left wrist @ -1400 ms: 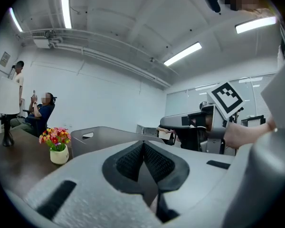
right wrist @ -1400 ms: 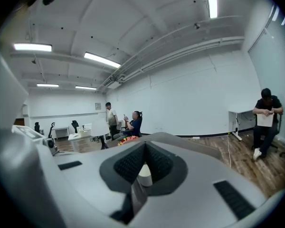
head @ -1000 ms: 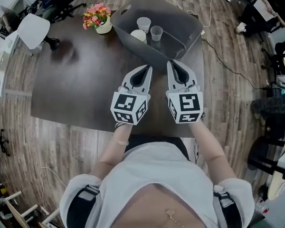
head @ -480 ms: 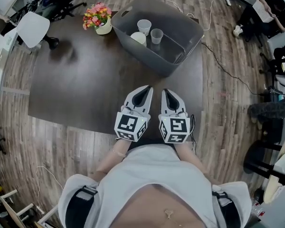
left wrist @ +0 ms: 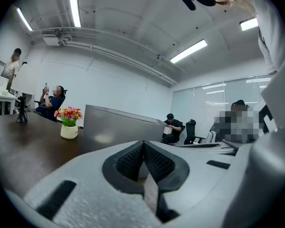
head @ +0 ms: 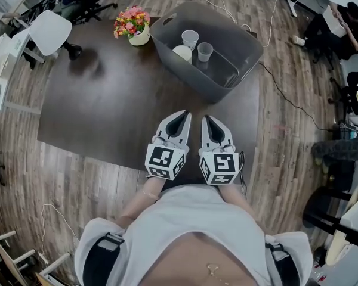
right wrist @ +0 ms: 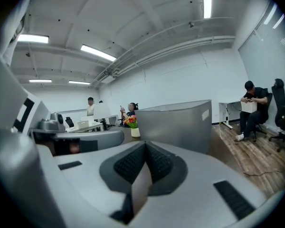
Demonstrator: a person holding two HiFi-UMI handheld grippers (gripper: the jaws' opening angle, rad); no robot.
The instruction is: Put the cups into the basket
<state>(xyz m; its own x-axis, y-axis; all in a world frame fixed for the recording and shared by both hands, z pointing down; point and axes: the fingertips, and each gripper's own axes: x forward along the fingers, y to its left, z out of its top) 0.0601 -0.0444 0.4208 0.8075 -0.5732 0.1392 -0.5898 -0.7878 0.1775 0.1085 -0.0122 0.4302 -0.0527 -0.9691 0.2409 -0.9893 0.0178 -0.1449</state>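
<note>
Job apparently done: the left claw (head: 181, 118) and the right claw (head: 208, 121) have pulled back from the grey basket (head: 191, 76) over the past second. They have sunk from mid-counter to the near edge of the dark counter (head: 107, 100), just in front of the person's body. Both claws sit side by side, jaws pressed fully together with nothing between them, as each gripper view shows. The cups (head: 190, 39) are inside the basket at the far side of the counter, well apart from the claws. Two clear ones stand upright there, with a white one (head: 182, 53) beside them. No cup is visible on the bare counter, which carries only a flower pot (head: 138, 34) near the basket. The retreat reads as a return to rest — the task looks finished rather than paused.
</note>
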